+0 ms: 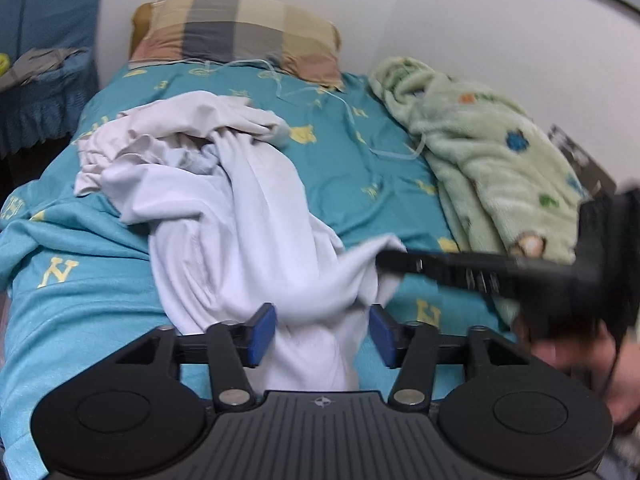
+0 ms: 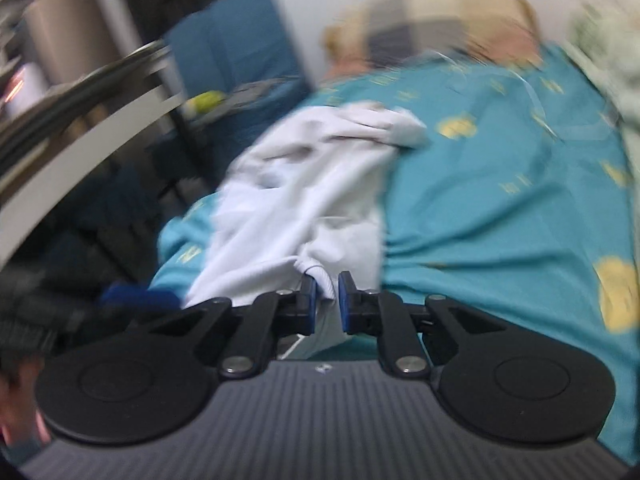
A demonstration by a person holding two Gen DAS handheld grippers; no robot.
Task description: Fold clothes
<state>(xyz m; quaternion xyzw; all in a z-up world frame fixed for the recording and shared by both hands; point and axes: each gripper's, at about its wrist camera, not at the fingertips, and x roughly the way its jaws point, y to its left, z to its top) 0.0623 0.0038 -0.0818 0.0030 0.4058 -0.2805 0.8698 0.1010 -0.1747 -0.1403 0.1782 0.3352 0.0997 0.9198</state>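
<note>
A crumpled white garment [image 1: 240, 216] lies in a heap on the teal bed sheet [image 1: 340, 168], one end trailing toward me. My left gripper [image 1: 322, 334] is open, its blue pads [image 1: 262, 334] standing wide to either side of that trailing end without pressing it. In from the right comes my right gripper [image 1: 390, 259], its tips on a raised fold of the cloth. The right wrist view is blurred: the right gripper [image 2: 326, 300] has its pads nearly together, pinching the ribbed edge of the white garment [image 2: 304, 200].
A plaid pillow [image 1: 236, 32] lies at the head of the bed against the white wall. A green fleece blanket [image 1: 492, 152] is bunched along the right side. A thin white cable [image 1: 360, 120] trails over the sheet. A blue chair [image 1: 40, 60] stands to the left.
</note>
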